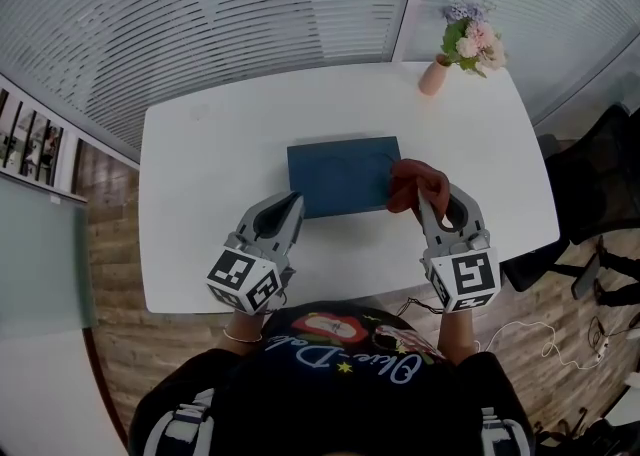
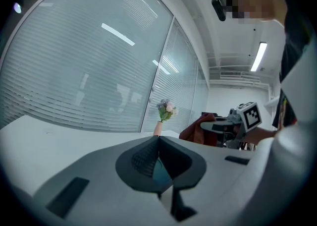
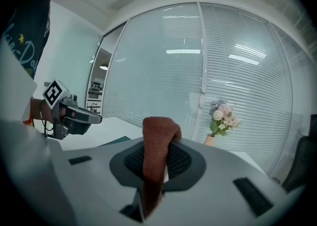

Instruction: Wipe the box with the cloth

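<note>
The box [image 1: 340, 176] is lying flat near the middle of the white table [image 1: 200, 244], dark blue, with one long side facing me. The cloth [image 1: 413, 184], rust-red and bunched up, is sitting over the box's right edge. I cannot tell whether it is touching the box. I am gripping that cloth in my right claw [image 1: 432, 202]. The jaws are pinching a fold of it, so in the right gripper view it is sticking up above them and trailing down between them. My left claw [image 1: 287, 206] is hovering at the box's near left corner, its jaws pressed together with nothing caught in them. At the table's far right corner, well apart from the box, a pink vase [image 1: 435, 75] is standing upright with pale flowers [image 1: 470, 41] in it. A dark chair [image 1: 600, 179] is standing off the table's right side, and slatted blinds [image 1: 250, 14] are running along the wall beyond the table.
</note>
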`<state>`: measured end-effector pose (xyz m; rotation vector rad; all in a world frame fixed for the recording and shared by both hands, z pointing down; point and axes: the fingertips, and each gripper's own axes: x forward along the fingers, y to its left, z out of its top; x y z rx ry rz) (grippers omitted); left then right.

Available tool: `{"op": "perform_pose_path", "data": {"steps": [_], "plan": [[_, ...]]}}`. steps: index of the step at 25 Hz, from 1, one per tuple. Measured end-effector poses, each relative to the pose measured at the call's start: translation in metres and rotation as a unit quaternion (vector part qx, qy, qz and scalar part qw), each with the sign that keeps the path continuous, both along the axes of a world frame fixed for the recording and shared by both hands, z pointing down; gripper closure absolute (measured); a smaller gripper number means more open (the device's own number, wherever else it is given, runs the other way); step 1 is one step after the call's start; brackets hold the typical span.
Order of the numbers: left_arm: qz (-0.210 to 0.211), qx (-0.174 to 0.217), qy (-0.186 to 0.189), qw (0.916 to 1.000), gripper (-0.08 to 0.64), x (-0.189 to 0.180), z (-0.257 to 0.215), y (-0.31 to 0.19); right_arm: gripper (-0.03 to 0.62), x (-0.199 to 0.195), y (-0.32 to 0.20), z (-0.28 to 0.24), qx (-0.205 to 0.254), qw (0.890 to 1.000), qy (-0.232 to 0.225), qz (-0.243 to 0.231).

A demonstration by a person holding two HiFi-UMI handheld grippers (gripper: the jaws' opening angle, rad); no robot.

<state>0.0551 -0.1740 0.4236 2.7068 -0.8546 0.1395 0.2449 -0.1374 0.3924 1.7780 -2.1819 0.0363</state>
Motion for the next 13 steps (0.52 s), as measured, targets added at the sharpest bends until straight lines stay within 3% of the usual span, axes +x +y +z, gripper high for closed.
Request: {"op": "perform_pose_path", "data": {"steps": [13], "plan": [[-0.006,0.0,-0.003,1.0,0.555,0.004,0.0003,0.0012,0.551,0.0067,-0.0006,0.0003,0.0,1.0,-0.007,0.001]]}}
